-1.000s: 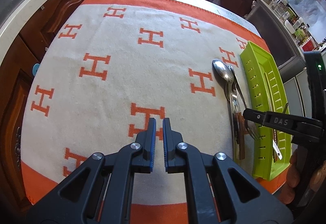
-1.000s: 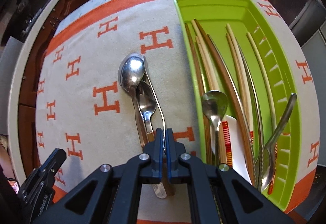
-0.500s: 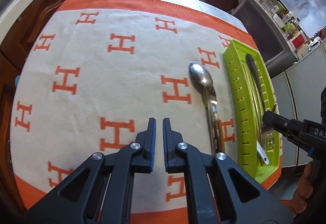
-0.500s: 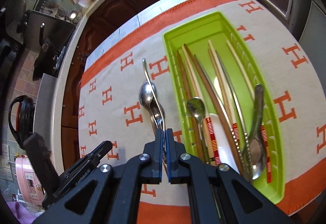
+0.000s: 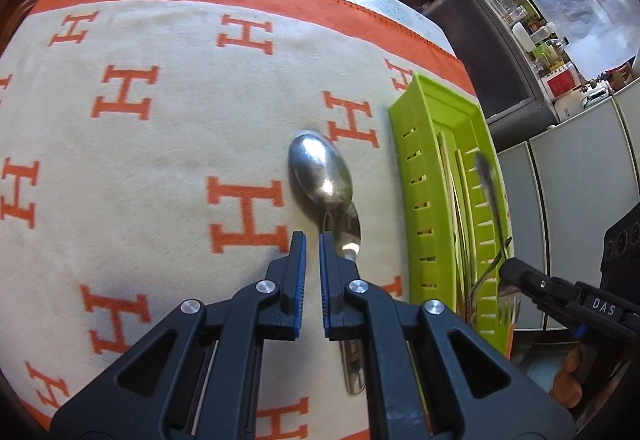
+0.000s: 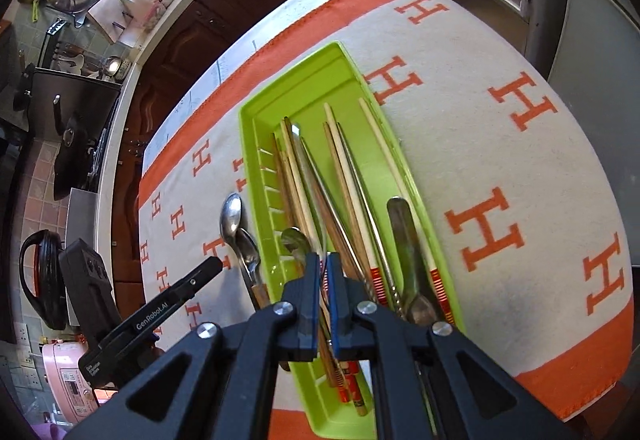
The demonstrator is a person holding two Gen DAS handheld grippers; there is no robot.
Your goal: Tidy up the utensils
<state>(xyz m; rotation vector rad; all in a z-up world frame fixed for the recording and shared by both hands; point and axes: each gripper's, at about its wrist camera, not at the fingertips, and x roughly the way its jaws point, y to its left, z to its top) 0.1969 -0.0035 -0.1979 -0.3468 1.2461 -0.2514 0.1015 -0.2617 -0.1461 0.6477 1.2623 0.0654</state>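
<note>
A kitchen with dark wooden cabinets surrounds a table covered by a cream cloth [image 5: 160, 144] with orange H marks and an orange border. A lime green tray [image 6: 256, 128] lies lengthwise near the cloth's right edge, its slotted long wall facing the middle of the table. Inside it lie wooden chopsticks [image 6: 340, 168], some with red-striped ends, a metal spoon [image 6: 294, 240] by the slotted wall and a long metal utensil [image 6: 404, 240] along the opposite wall. On the cloth just outside the tray's slotted wall lie two metal spoons, a large spoon [image 5: 320, 172] overlapping a smaller spoon [image 5: 350, 232], bowls pointing toward the far edge of the table, handles toward the near edge.

The left gripper [image 5: 312, 252] hangs over the cloth just beside the two spoons, its blue-padded fingers nearly together with only a thin gap and nothing between them. The right gripper [image 6: 323, 272] is over the near half of the tray; its jaws have just been opening to a narrow slit, and the pads press on nothing, the tray's contents showing below through the slit
</note>
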